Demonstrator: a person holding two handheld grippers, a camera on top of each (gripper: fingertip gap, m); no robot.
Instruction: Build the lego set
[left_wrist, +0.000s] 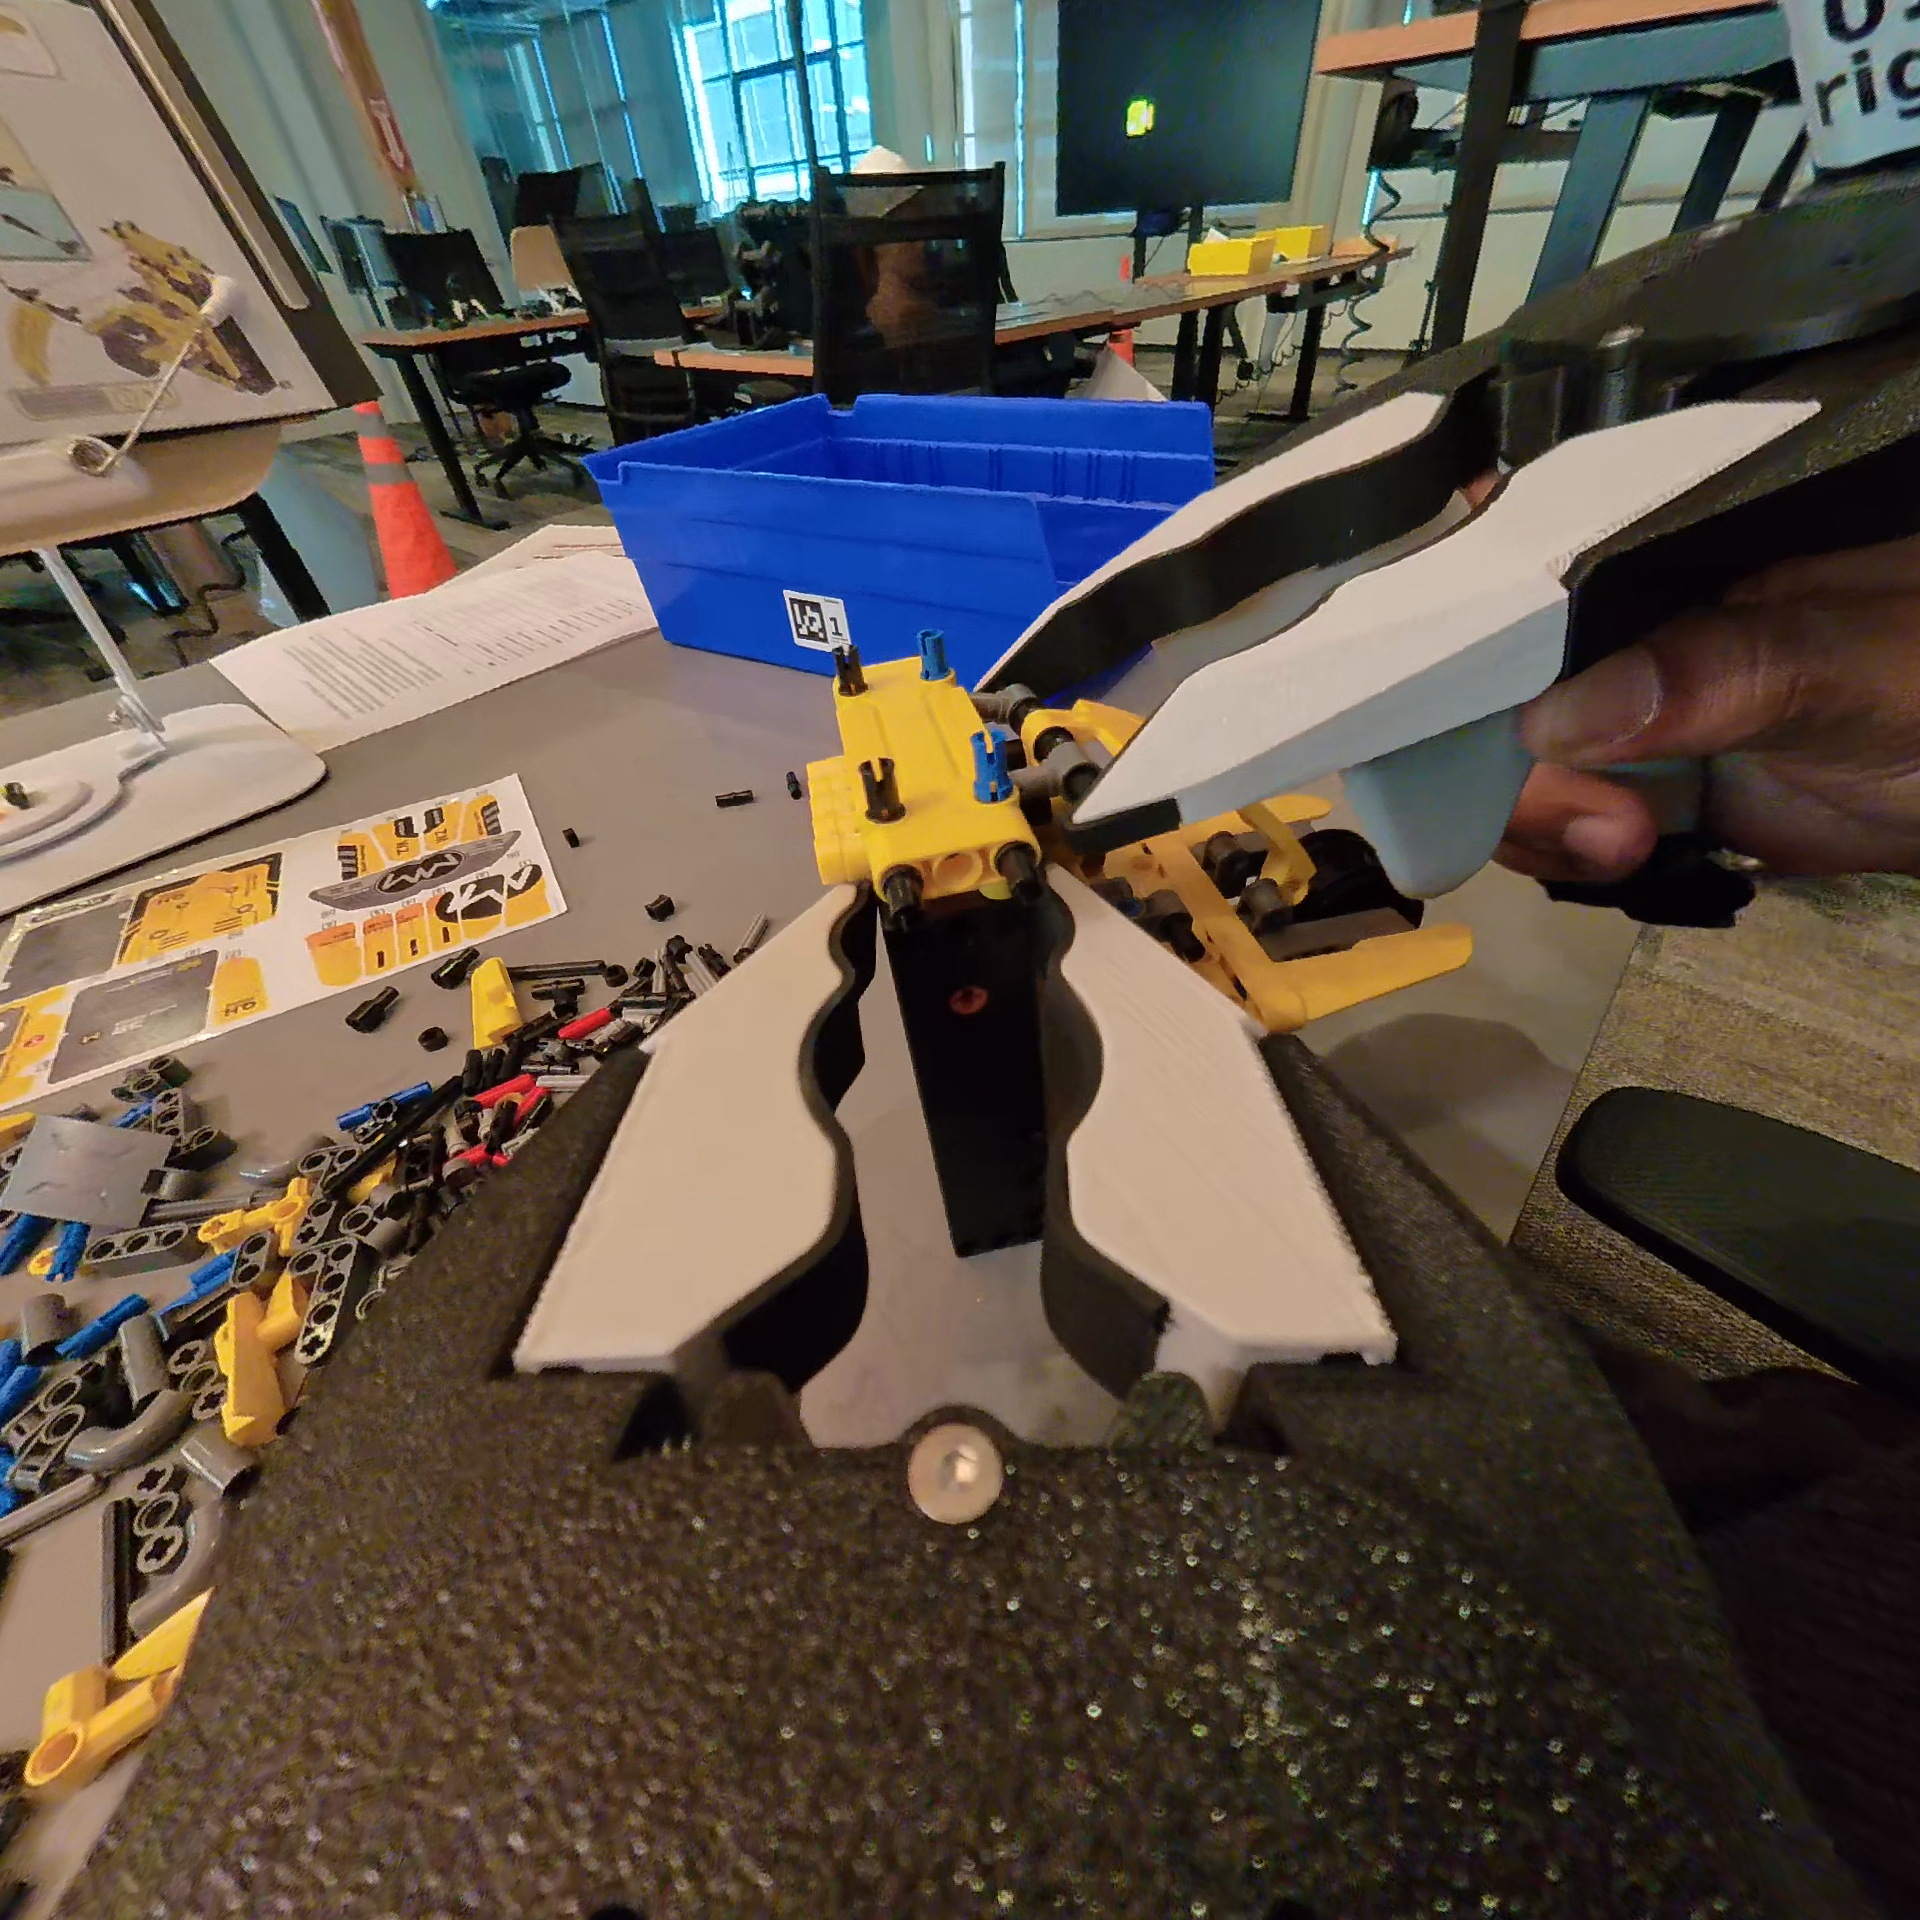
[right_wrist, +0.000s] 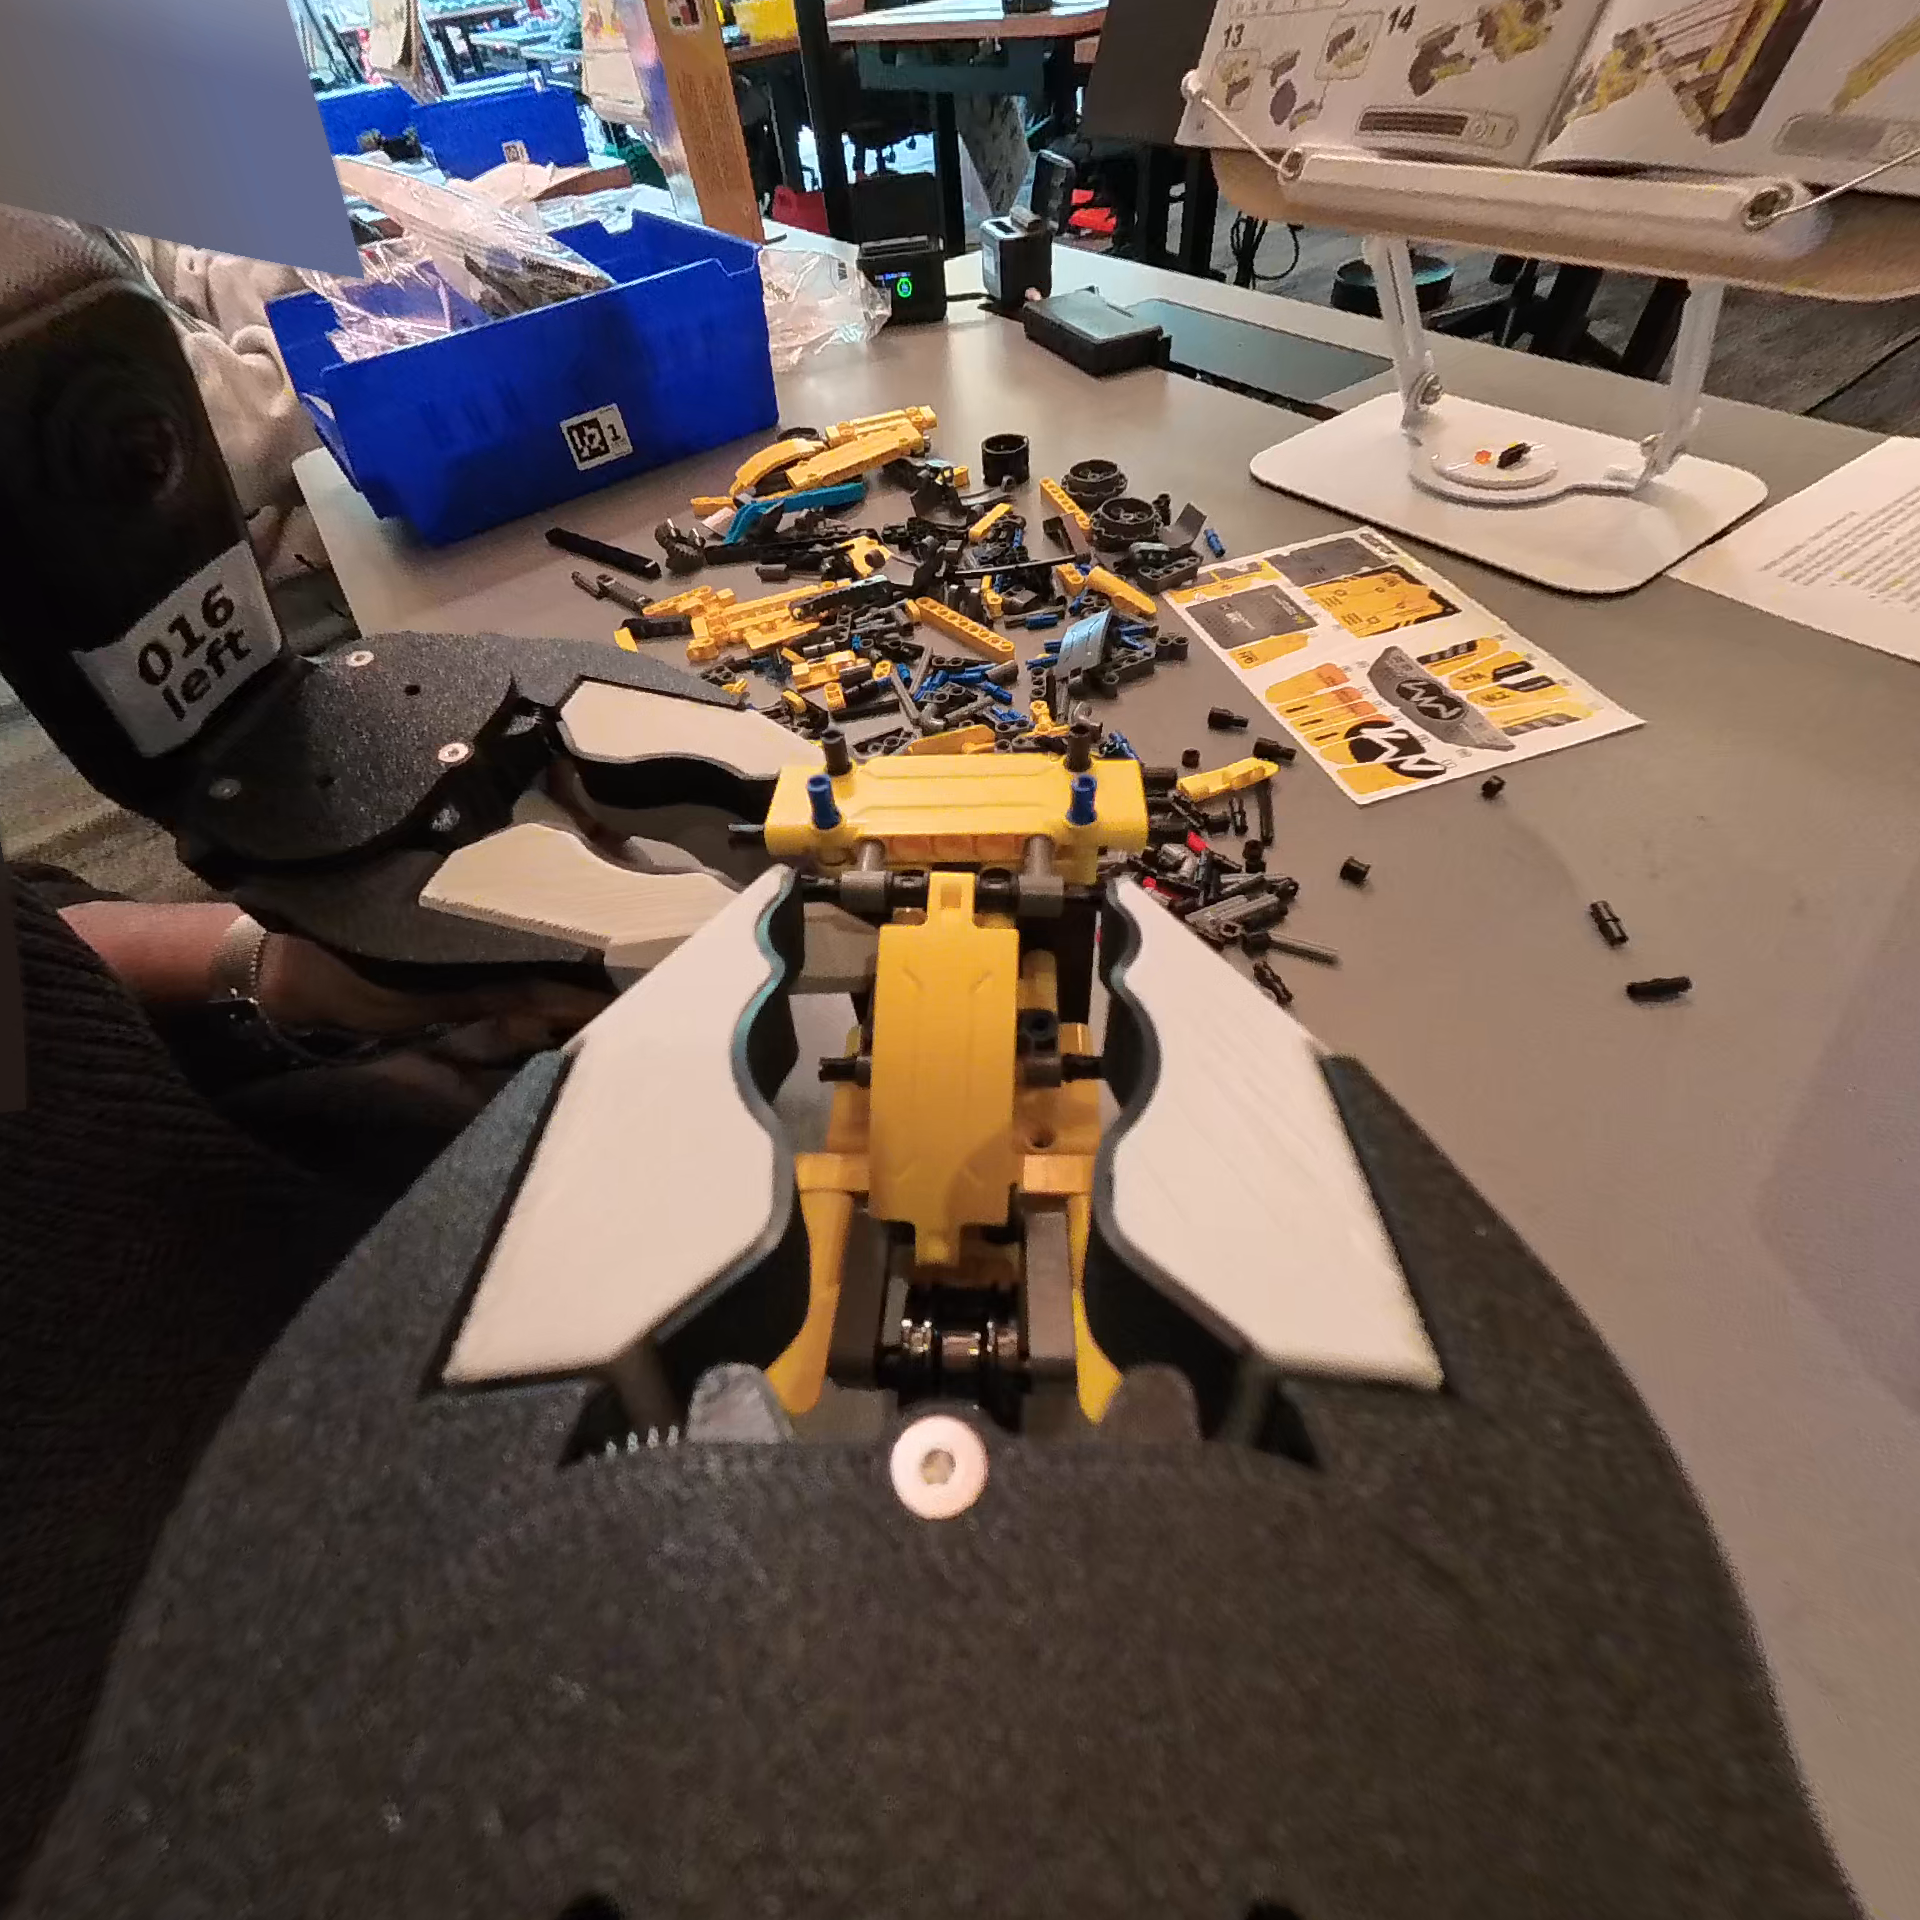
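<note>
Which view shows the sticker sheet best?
The right wrist view: the whole sticker sheet lies unobstructed on the grey table. In the left wrist view the sticker sheet is cut by the frame's left edge.

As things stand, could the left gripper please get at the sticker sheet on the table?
Probably not yet: the left gripper is shut on the yellow model. The sticker sheet itself lies uncovered on the table, left of the loose parts.
</note>
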